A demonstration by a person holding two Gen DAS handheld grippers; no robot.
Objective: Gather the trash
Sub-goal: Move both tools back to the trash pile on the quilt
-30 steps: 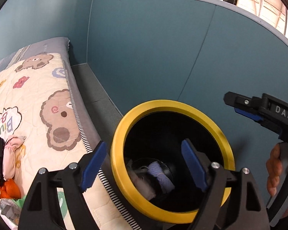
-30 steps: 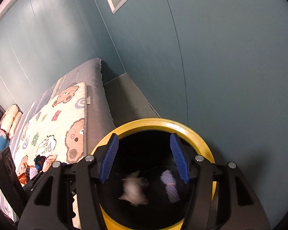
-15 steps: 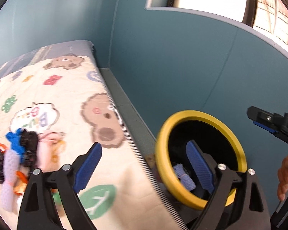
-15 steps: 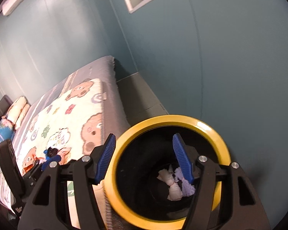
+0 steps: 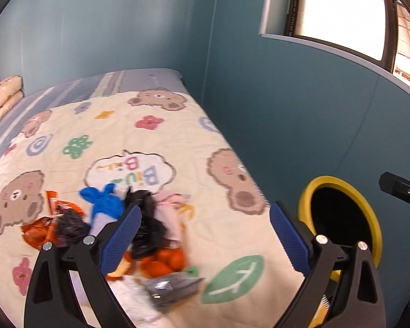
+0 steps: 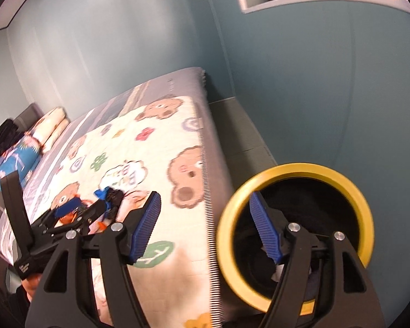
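Observation:
A black trash bin with a yellow rim (image 5: 374,218) (image 6: 366,213) stands on the floor beside the bed. A pile of trash lies on the quilt: a blue bag (image 5: 106,202), a black bag (image 5: 147,218), a pink wad (image 5: 169,210), orange wrappers (image 5: 38,232) and a grey foil packet (image 5: 175,287). My left gripper (image 5: 205,240) is open and empty above the quilt, its left finger over the pile. My right gripper (image 6: 205,227) is open and empty between the bed edge and the bin. White crumpled trash (image 6: 276,273) shows inside the bin.
The bed carries a cream bear-print quilt (image 5: 155,142) (image 6: 139,147), with pillows (image 5: 2,95) at its head. Teal walls close in behind and to the right. A window (image 5: 339,11) sits high on the right. A narrow strip of grey floor (image 6: 237,136) runs between bed and wall.
Both grippers have swung left, away from the bin and toward the bed. The trash pile has come in front of my left gripper. Both grippers stay open.

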